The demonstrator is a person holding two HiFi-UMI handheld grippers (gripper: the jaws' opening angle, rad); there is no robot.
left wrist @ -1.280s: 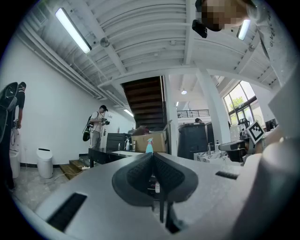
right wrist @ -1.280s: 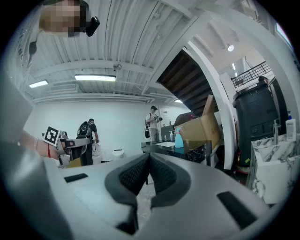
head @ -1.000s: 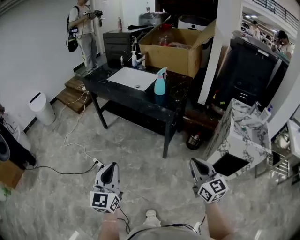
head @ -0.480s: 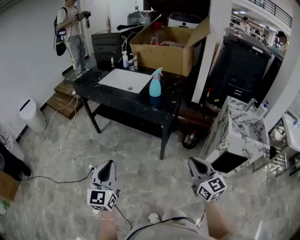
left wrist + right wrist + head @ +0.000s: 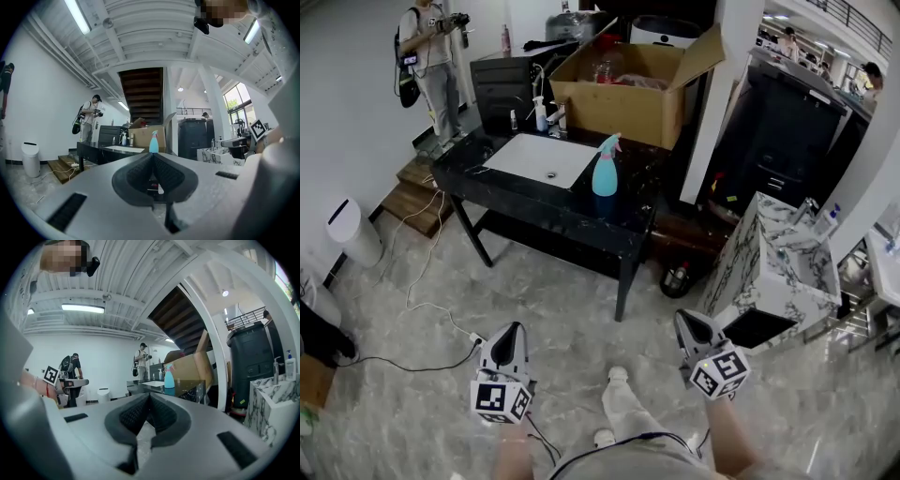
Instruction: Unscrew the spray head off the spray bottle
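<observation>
A light blue spray bottle (image 5: pixel 604 169) with a pink-tipped spray head stands upright on the black table (image 5: pixel 581 223), just right of the white sink basin (image 5: pixel 531 159). It also shows far ahead as the spray bottle (image 5: pixel 153 142) in the left gripper view and the spray bottle (image 5: pixel 169 377) in the right gripper view. My left gripper (image 5: pixel 509 336) and right gripper (image 5: pixel 687 325) hang low over the floor, well short of the table. Both are shut with nothing between the jaws.
An open cardboard box (image 5: pixel 628 89) sits behind the bottle. A marble-patterned cabinet (image 5: pixel 773 267) stands to the right, a white bin (image 5: pixel 352 232) at the left wall. Cables (image 5: pixel 412 309) trail on the floor. A person (image 5: pixel 429 56) stands by the wooden steps. A dark cabinet (image 5: pixel 811 131) is far right.
Both grippers and the view have come closer to the table; the table and bottle sit lower and larger in the head view. A foot has stepped forward between the grippers.
</observation>
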